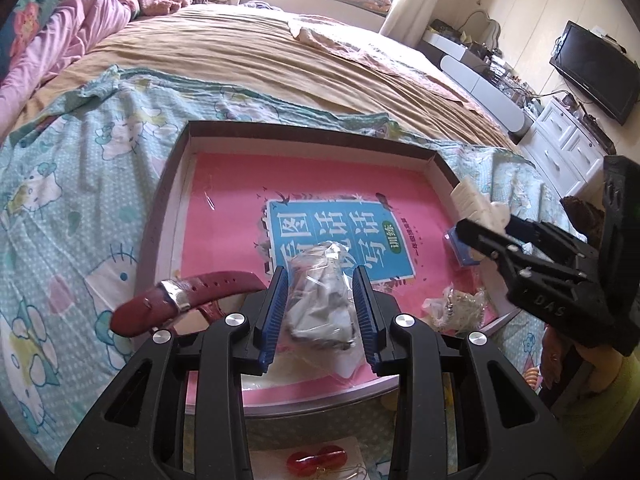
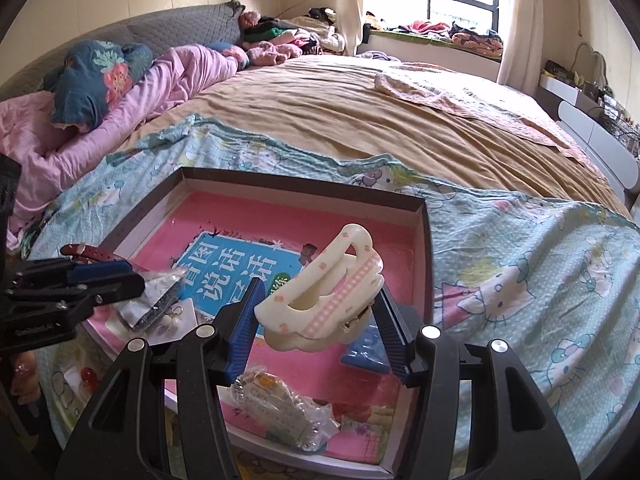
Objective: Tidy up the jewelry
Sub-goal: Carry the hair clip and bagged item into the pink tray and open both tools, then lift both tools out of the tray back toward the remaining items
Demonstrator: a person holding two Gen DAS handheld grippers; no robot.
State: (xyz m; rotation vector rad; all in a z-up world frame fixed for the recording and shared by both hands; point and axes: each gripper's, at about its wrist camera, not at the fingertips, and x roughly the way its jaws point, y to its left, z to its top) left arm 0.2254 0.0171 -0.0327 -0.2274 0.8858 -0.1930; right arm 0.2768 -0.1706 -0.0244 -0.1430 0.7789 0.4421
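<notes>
A shallow box with a pink book cover as its floor lies on the bed; it also shows in the right wrist view. My left gripper is shut on a clear plastic bag of jewelry over the box's near part. My right gripper is shut on a cream hair claw clip, held above the box; the clip shows in the left wrist view. A dark red watch strap lies over the box's left edge. Another small clear bag of jewelry lies in the box near the front.
A small blue box lies in the tray's right part. A red bead item lies on the sheet in front of the tray. A Hello Kitty sheet covers the bed. A white dresser and TV stand at right.
</notes>
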